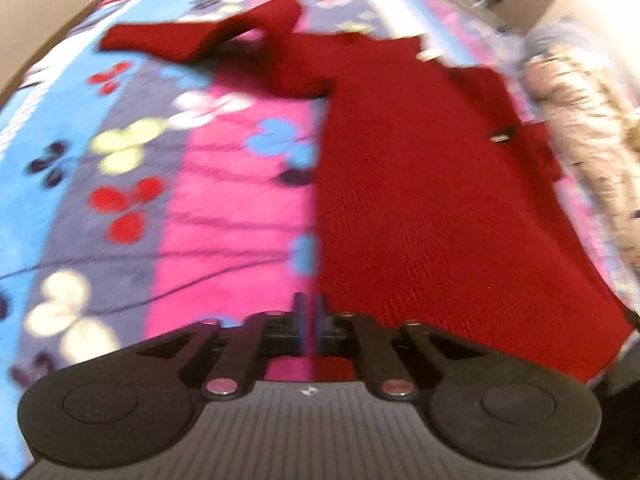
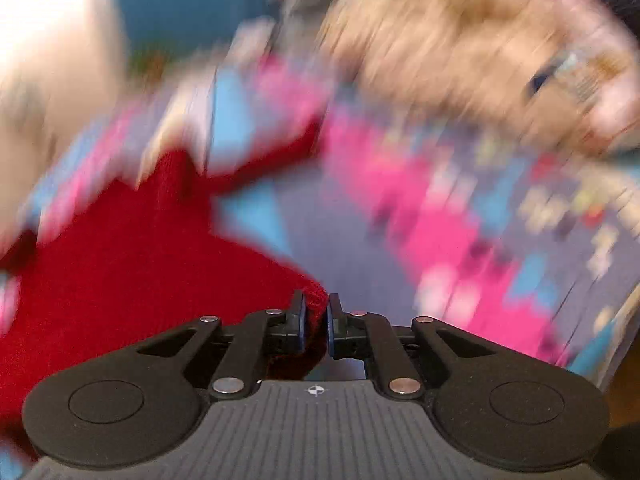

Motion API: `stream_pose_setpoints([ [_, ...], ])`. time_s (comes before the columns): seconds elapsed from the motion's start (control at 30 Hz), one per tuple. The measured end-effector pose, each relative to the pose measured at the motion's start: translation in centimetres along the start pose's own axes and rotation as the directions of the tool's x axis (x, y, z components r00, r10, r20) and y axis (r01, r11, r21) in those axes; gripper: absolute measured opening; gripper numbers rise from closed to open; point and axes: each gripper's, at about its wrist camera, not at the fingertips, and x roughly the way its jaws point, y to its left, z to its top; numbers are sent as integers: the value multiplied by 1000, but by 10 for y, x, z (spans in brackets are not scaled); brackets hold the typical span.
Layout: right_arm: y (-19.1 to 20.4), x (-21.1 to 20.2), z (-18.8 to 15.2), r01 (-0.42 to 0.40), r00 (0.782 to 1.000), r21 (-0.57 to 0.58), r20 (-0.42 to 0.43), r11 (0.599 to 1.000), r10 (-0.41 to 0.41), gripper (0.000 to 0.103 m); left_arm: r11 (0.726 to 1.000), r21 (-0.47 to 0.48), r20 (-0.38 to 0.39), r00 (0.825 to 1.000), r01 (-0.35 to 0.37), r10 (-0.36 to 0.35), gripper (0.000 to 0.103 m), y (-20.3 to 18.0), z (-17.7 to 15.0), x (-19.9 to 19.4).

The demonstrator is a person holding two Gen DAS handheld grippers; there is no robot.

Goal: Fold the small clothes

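Two grippers w/ jaws nearly together: right gripper (image 2: 316, 318) pinches a corner of the red sweater (image 1: 420, 208); left gripper (image 1: 310, 312) sits at the sweater's left edge, can't tell if it grips cloth. Sweater lies flat on flowered blanket (image 1: 132, 184), one sleeve (image 1: 192, 38) stretched left. Beige coat (image 1: 580, 120) just right of sweater.

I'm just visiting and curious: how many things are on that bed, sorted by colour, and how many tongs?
Red: 1, the knitted sweater
Beige: 1, the puffy coat
Multicoloured: 1, the flowered blanket
Black tongs: 2, left tongs and right tongs, both pinching the sweater's hem
Total: 5
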Motion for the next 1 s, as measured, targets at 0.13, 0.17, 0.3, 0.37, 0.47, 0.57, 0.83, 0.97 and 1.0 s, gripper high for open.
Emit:
stream_pose_setpoints([
  [0.13, -18, 27, 3, 6, 996, 104, -92, 995, 4, 16, 998, -40, 25, 998, 50, -49, 8, 1, 1, -5],
  [0.17, -15, 24, 9, 19, 999, 91, -46, 996, -15, 23, 996, -33, 48, 996, 82, -80, 14, 0, 0, -9],
  [0.3, 2, 22, 27, 22, 998, 45, 51, 999, -25, 42, 989, 49, 98, 984, 142, -146, 25, -23, -1, -17],
  [0.37, 10, 29, 35, -22, 999, 52, 48, 998, 20, 42, 984, 92, 91, 983, 150, -159, 28, -35, -1, -13],
  [0.47, 20, 42, 49, -66, 996, 21, 60, 998, 64, 42, 979, 147, 80, 985, 143, -156, 30, -53, -1, -6],
  [0.57, 32, 53, 69, -96, 991, -18, 89, 995, 97, 43, 973, 182, 73, 984, 145, -160, 34, -66, 1, 6],
  [0.83, 49, 103, 114, -97, 981, -59, 164, 993, 106, 45, 957, 258, 77, 985, 131, -156, 43, -93, 11, 31],
  [0.97, 62, 136, 129, -75, 978, -106, 184, 992, 94, 60, 956, 280, 27, 995, 89, -101, 49, -103, 17, 53],
  [1.0, 66, 144, 132, -65, 979, -115, 184, 991, 86, 62, 955, 291, 5, 998, 66, -70, 51, -105, 17, 60],
])
